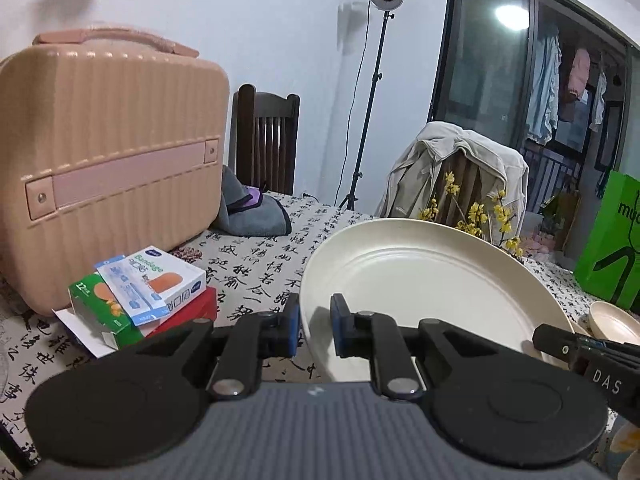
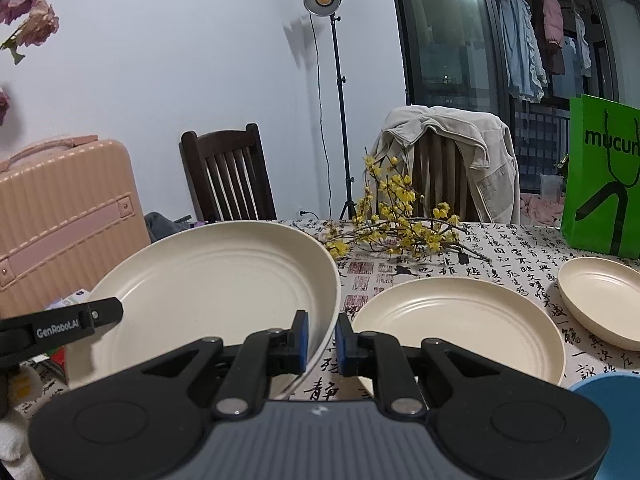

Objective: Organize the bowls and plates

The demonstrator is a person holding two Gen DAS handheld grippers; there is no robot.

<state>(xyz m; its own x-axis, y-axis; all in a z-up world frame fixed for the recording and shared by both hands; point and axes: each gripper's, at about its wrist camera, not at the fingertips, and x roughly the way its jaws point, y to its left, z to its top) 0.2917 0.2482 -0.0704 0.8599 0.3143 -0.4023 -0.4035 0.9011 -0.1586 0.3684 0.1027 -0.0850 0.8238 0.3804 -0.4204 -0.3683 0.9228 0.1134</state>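
Readable stuff, going by what's showing: the white box (image 1: pixel 160 276) on top of the little pile near the surface's left edge is showing "Bandage" in green letters. The green box (image 1: pixel 100 312) under it is showing a "12" in its corner; the rest is too small for me. The green paper bag (image 2: pixel 604 176) standing at the far right edge is reading "mucu", with the rest running out of frame. The right gripper (image 1: pixel 592 364) is wearing "DAS" on its side, and the left gripper (image 2: pixel 60 328) is carrying "GenRobot.AI". The tablecloth (image 2: pixel 500 256) is sporting printed black Chinese calligraphy plus red seal stamps all over, which I'm not managing to read.
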